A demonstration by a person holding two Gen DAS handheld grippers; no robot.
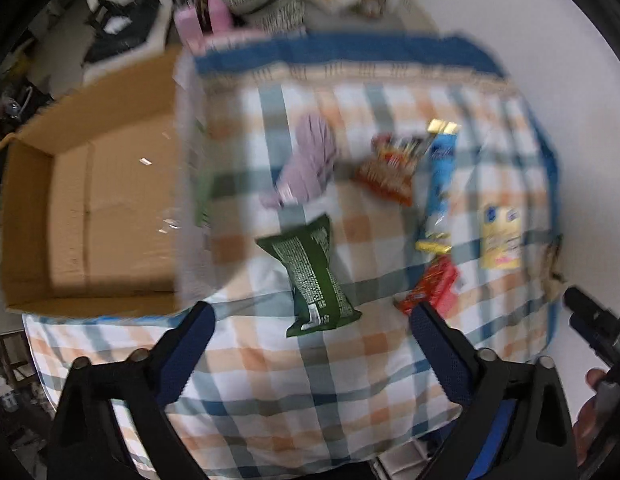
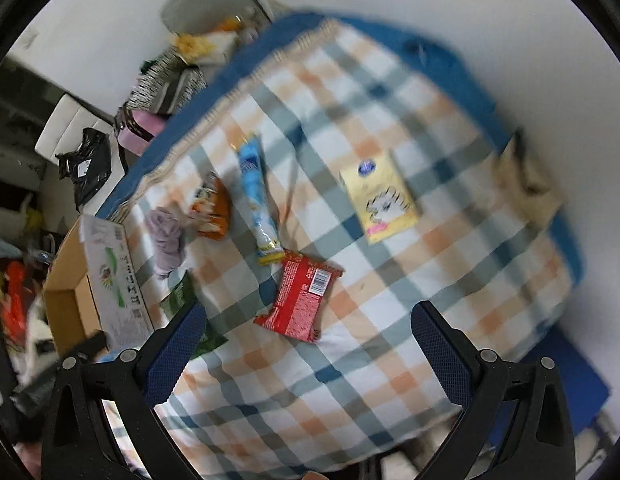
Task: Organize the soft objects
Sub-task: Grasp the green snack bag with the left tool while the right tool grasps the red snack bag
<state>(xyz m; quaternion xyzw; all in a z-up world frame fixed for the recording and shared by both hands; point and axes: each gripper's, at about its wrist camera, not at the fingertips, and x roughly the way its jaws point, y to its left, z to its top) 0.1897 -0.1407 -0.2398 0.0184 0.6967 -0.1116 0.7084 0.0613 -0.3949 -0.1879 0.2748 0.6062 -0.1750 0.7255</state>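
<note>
Left wrist view: both tongs point(image 1: 310, 316) point(image 2: 307, 314) released, bare checked cloth point(image 1: 269, 380) between, cardboard box point(image 1: 89, 200) alongside.

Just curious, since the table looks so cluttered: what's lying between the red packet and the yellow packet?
Nothing. In the right wrist view, only bare checked cloth lies between the red packet and the yellow packet.

open cardboard box point(image 1: 89, 208) left, packets point(image 2: 299, 300) scattered centre
</note>
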